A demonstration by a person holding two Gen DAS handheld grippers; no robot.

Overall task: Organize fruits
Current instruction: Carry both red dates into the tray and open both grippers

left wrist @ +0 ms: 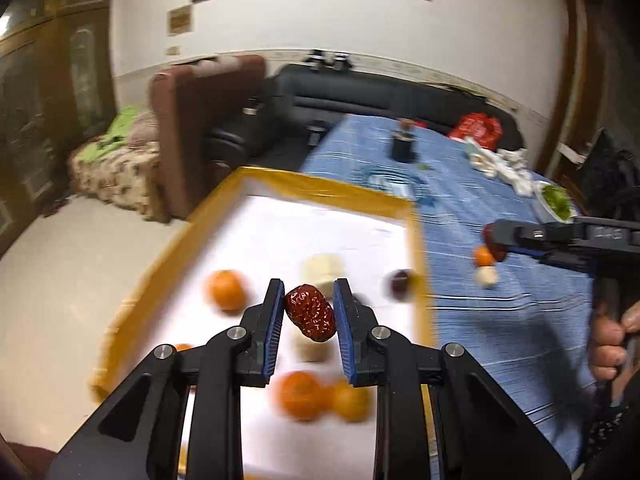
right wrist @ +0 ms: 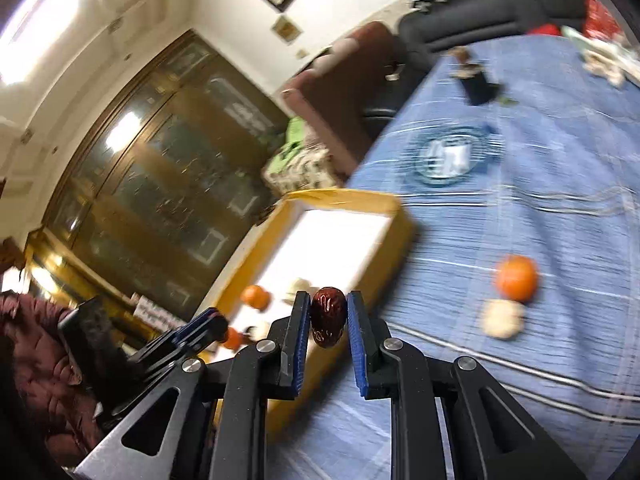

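My left gripper is shut on a wrinkled red date and hangs over the yellow-rimmed white tray. In the tray lie several oranges, pale fruit pieces and a dark fruit. Out over the blue cloth, my right gripper is shut on a second red date; in the left wrist view that right gripper shows at the right edge. An orange and a pale piece rest on the cloth right of the tray. The left gripper appears at lower left in the right wrist view.
A glass dish sits on the blue tablecloth beyond the tray. Farther back stand a black cup, a red bag, white crumpled things and a plate of greens. A brown chair and a dark sofa border the table.
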